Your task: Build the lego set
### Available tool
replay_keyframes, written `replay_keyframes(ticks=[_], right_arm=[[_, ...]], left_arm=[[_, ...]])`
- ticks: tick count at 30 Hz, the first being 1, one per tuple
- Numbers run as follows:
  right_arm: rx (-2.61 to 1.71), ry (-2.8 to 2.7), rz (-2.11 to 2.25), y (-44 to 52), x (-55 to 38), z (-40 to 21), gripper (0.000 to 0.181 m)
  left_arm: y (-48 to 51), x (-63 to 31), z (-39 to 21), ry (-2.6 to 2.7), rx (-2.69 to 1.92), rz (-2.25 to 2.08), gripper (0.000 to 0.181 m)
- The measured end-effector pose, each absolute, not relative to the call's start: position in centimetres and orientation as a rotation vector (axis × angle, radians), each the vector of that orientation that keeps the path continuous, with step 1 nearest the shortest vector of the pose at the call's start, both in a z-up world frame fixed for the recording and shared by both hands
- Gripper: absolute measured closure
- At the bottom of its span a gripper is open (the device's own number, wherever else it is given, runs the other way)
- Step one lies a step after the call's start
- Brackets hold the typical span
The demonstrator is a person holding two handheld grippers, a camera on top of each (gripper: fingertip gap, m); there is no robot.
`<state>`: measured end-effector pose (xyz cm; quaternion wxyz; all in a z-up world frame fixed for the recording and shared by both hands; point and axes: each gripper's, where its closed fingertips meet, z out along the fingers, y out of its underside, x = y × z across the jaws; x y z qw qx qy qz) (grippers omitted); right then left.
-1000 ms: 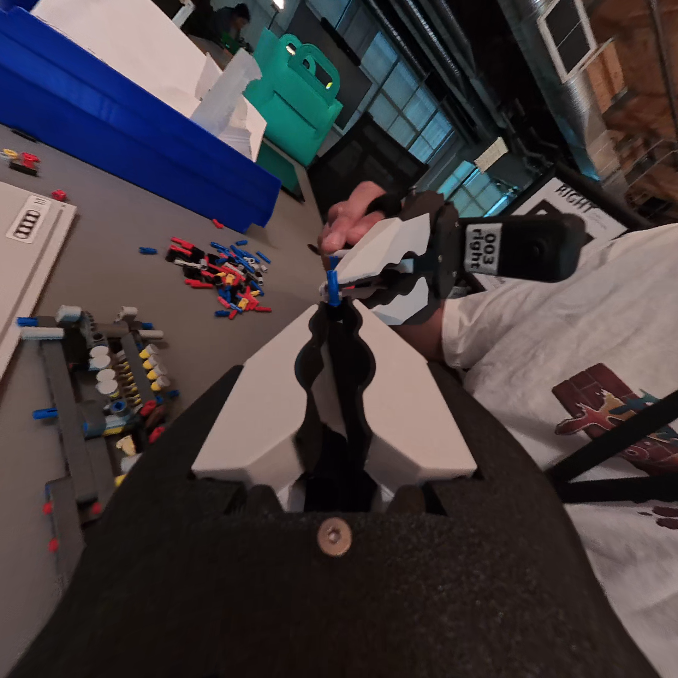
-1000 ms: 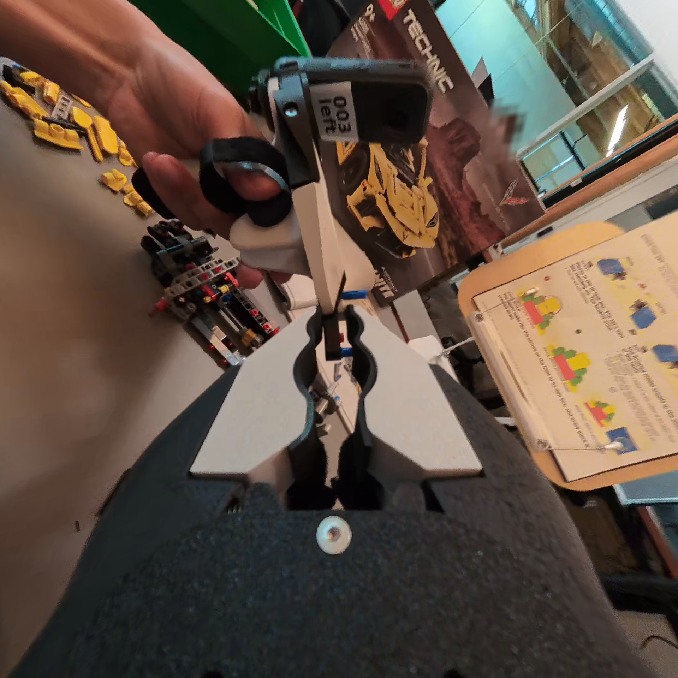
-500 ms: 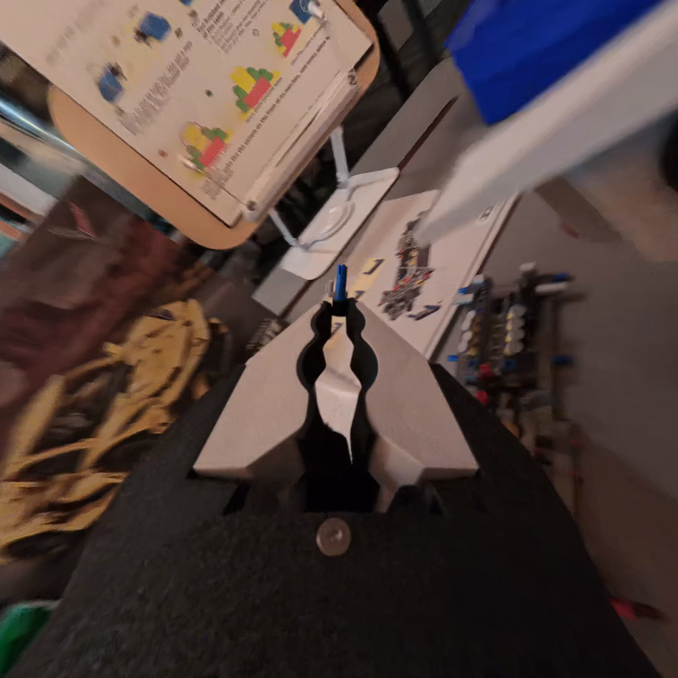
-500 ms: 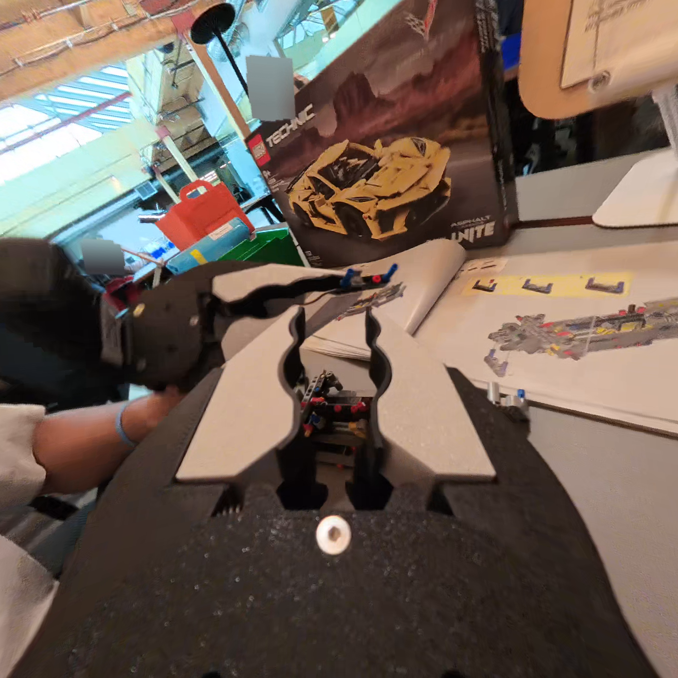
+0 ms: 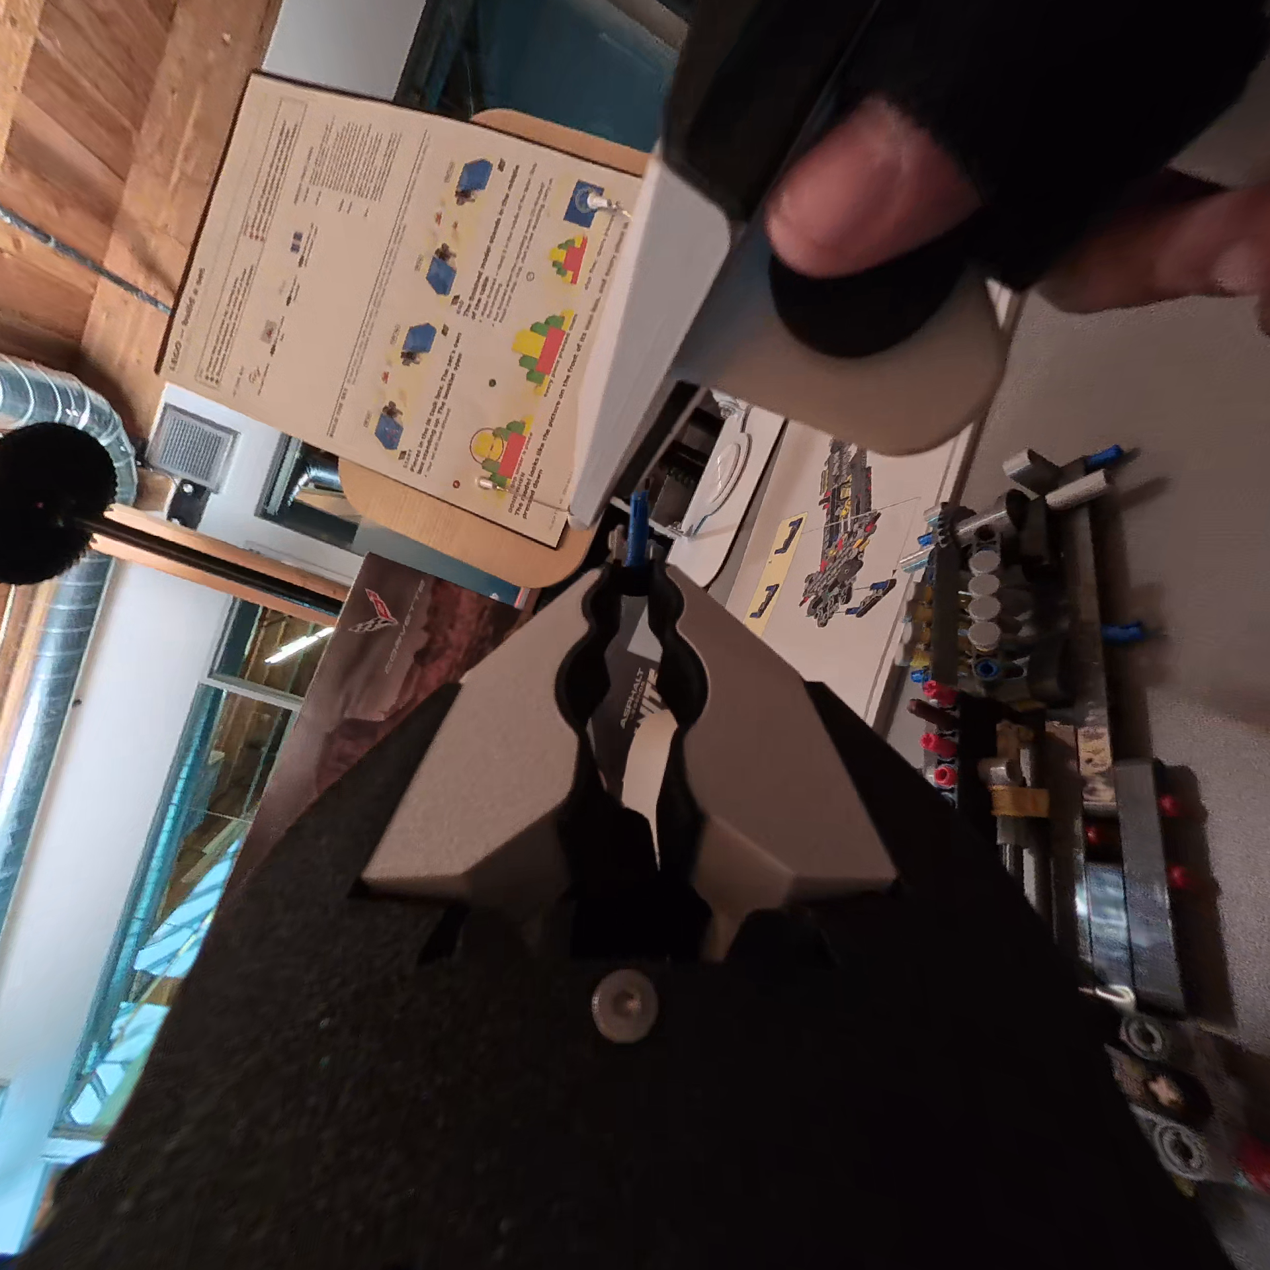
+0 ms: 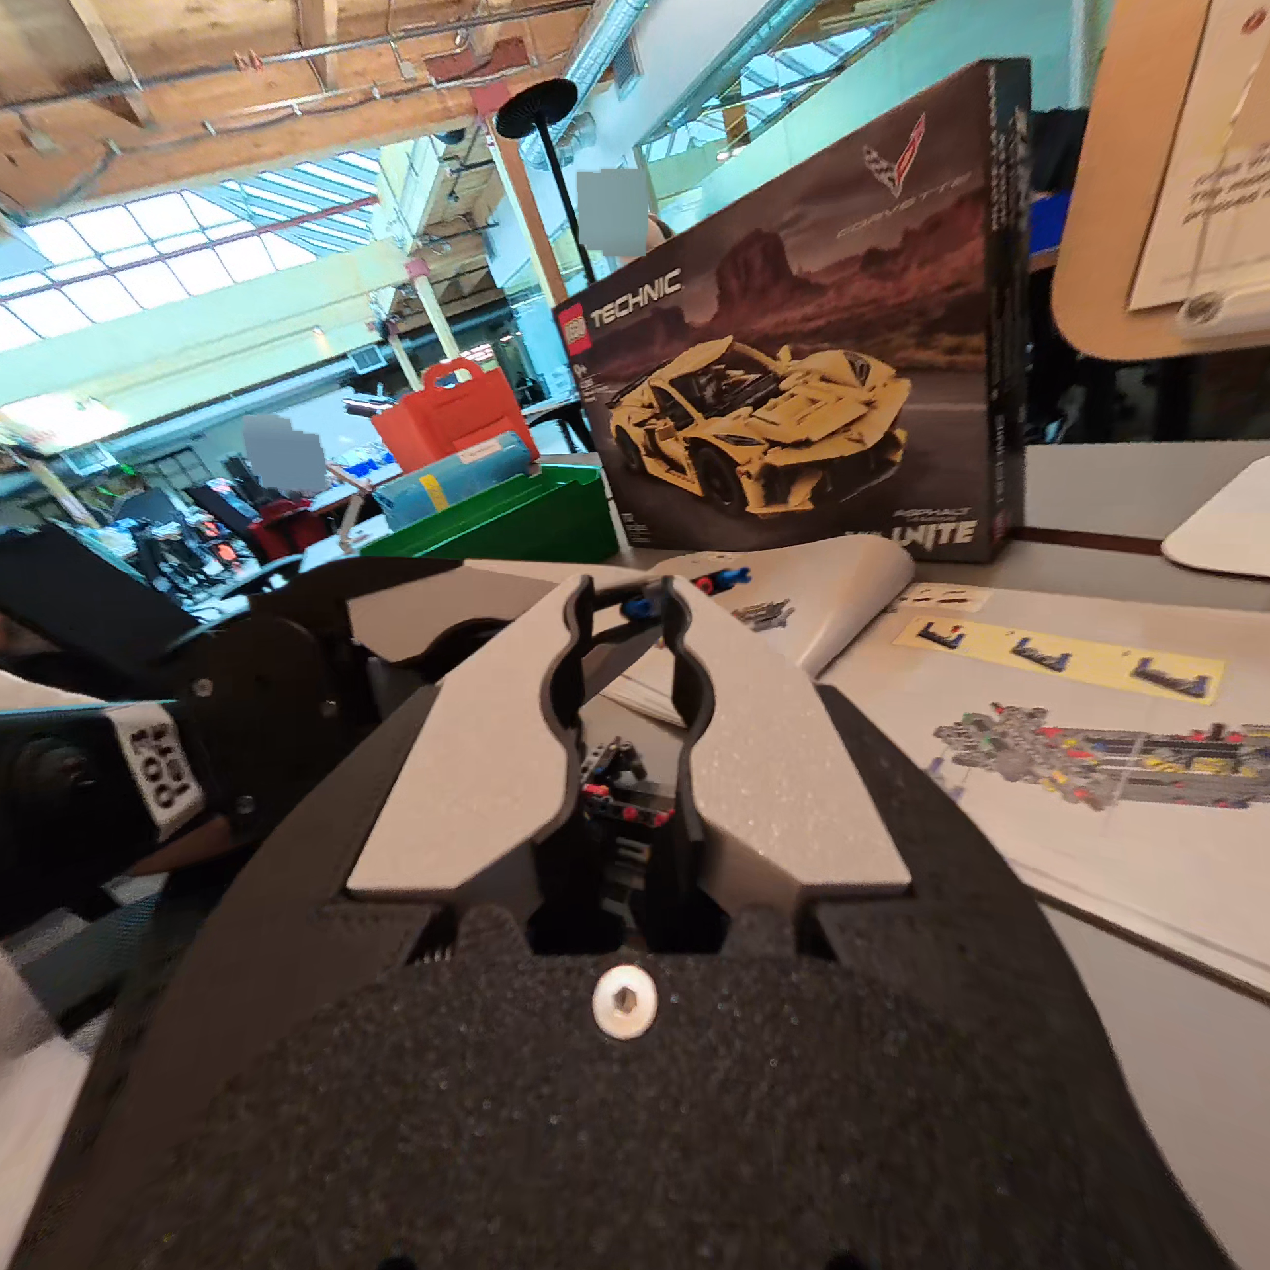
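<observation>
My left gripper (image 5: 636, 574) is shut on a small piece with a blue pin (image 5: 639, 526) that sticks out past its tips. My right gripper's fingers (image 5: 653, 330), with a thumb on them, reach in from the upper right, their tip right by the pin. In the right wrist view my right gripper (image 6: 625, 591) stands a little open, its tips on either side of the held piece's blue pin (image 6: 639, 606). The left gripper's fingers (image 6: 412, 608) come in from the left. The part-built grey and black chassis (image 5: 1017, 660) lies on the table to the right.
An open instruction booklet (image 6: 1031, 687) lies on the grey table. The set's box (image 6: 790, 385) stands behind it, beside a green bin (image 6: 495, 522). A printed sheet on a wooden board (image 5: 412, 295) stands on a white base (image 5: 728, 474). The chassis also shows between my right fingers (image 6: 618, 790). Left and right tips are no more than a few centimetres apart.
Half a second ago the grippers were apart. My right gripper has come back to the left gripper's tip and its jaws have narrowed around the held piece. The left gripper has turned, still holding the pin.
</observation>
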<state>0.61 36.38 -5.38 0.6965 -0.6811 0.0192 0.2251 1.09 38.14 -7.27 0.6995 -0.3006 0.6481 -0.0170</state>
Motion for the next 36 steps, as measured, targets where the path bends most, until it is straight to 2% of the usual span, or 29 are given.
replay_keyframes(ticks=[3,6,14,24,36], right_arm=[[-1.551,-0.001,0.484,36.4,0.5,-6.0,0.165],[-1.553,-0.014,0.458,36.0,1.0,-5.9,0.175],[-1.556,-0.046,0.497,35.8,0.7,-6.1,0.171],[-1.597,-0.091,0.468,35.5,0.6,-6.7,0.176],[-1.62,-0.024,0.558,35.7,1.0,-7.2,0.172]], left_arm=[[37.4,1.2,-7.5,1.463,-0.622,-0.017,0.175],[36.9,1.1,-7.2,1.458,-0.585,-0.028,0.176],[36.2,1.1,-7.2,1.472,-0.555,-0.037,0.176],[35.8,1.1,-7.8,1.51,-0.581,-0.08,0.175],[36.0,1.2,-7.9,1.502,-0.537,-0.018,0.176]])
